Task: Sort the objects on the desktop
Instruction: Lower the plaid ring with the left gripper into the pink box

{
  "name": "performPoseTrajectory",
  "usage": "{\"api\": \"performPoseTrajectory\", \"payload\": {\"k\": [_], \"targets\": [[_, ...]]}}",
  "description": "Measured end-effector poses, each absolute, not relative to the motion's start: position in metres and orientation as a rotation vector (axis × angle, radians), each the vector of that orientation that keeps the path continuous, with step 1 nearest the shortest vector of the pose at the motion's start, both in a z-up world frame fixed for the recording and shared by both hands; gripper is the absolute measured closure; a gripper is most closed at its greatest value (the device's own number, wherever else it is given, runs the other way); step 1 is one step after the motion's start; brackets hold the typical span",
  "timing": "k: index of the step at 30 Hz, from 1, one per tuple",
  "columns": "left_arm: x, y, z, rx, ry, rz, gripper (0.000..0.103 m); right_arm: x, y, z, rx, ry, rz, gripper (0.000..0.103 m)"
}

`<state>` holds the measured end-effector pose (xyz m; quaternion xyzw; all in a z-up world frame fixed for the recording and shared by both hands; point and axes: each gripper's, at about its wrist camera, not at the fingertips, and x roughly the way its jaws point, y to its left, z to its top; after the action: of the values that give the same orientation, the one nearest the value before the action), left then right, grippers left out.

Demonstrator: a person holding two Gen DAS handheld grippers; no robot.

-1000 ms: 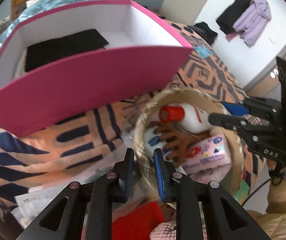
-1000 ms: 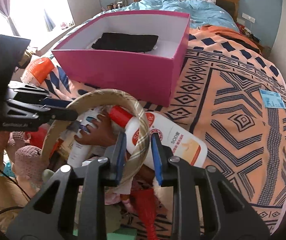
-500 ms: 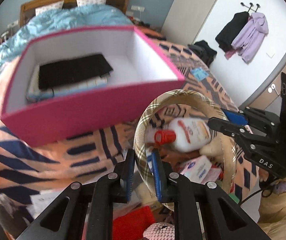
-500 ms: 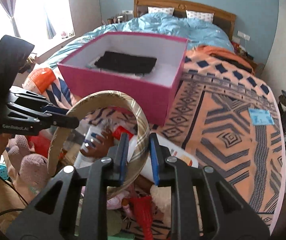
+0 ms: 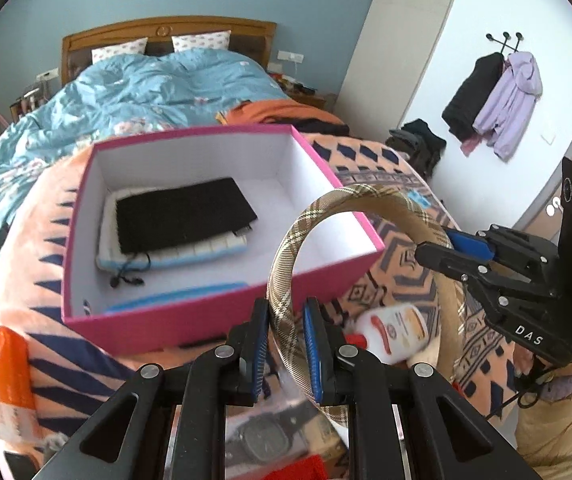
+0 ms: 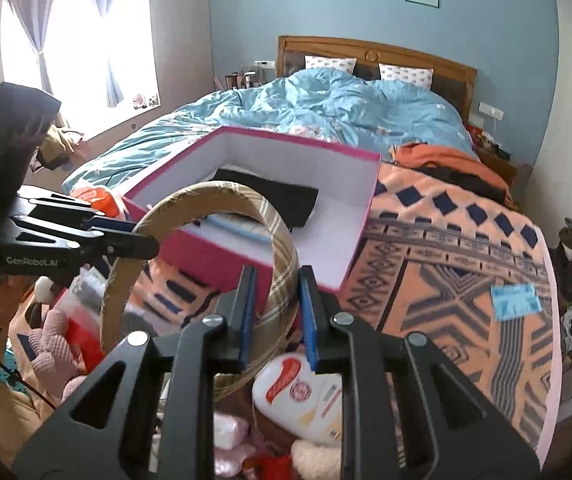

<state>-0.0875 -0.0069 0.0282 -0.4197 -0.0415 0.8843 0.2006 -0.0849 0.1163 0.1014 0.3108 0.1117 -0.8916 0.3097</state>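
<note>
I had the plaid headband (image 5: 350, 200) pinched at both ends — my left tongs (image 5: 284, 344) clenched on one leg, my right tongs (image 6: 274, 308) clenched on the other — because the springy arch would likely twist or flop if carried by one side alone. It hung in the air between the two tongs, arch upward, above the clutter and the lotion bottle (image 5: 394, 330), just before the near corner of the pink box (image 5: 190, 320) on the bed, where I judged it belonged beside the black pouch (image 5: 186, 214)
</note>
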Motion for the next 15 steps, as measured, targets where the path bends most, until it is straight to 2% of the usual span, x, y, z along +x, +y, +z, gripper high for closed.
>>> {"api": "performPoseTrajectory", "payload": {"k": [15], "targets": [[-0.124,-0.012,0.046,-1.148,-0.103,2.538,0.087,-0.123,0.104,0.115,0.784,0.31,-2.352,0.08]]}}
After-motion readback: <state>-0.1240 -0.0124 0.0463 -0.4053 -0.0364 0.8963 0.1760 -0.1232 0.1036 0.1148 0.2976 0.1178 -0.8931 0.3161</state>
